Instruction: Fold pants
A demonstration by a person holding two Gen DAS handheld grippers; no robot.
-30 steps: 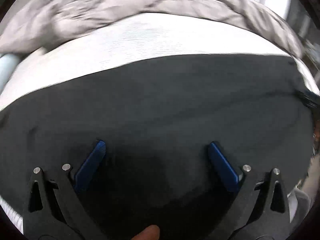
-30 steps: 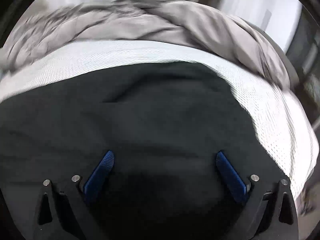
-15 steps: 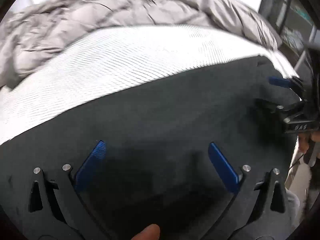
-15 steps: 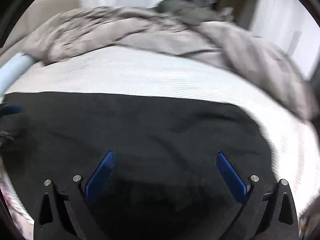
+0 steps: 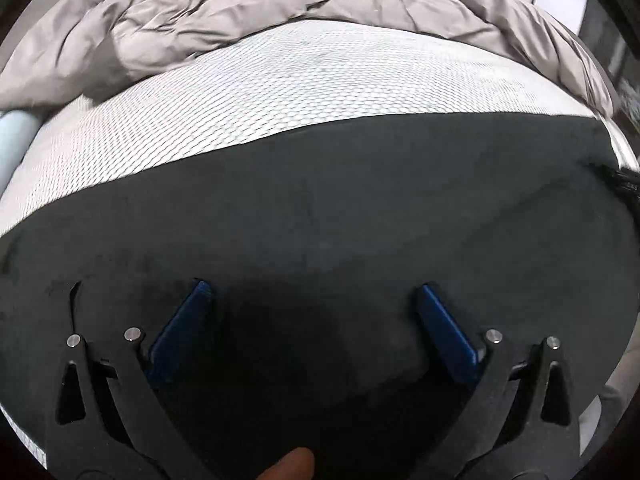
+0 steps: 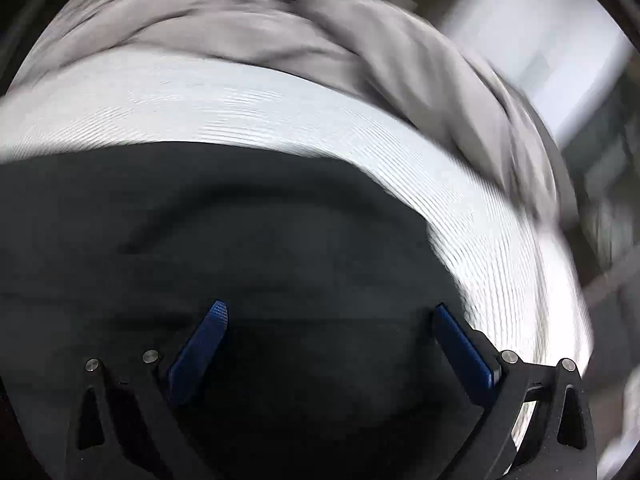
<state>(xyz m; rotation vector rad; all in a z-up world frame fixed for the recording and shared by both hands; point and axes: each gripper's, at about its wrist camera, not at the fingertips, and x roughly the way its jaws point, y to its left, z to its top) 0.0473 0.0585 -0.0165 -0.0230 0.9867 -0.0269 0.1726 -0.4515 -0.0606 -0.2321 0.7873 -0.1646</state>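
Black pants (image 5: 320, 220) lie flat beneath both grippers' spread fingers (image 5: 182, 332); nothing pinched.

Left wrist view: the right gripper (image 5: 624, 184), prominent at the right edge 0.5 s ago, now shows only as a dark sliver there. The far edge of the black pants (image 5: 320, 220) runs nearly level instead of slanting up to the right.

Right wrist view: the pants (image 6: 240, 240) now reach the left frame edge, the blue left-gripper tip is gone, and the mesh mattress (image 6: 280, 104) and grey duvet (image 6: 240, 36) are motion-blurred.
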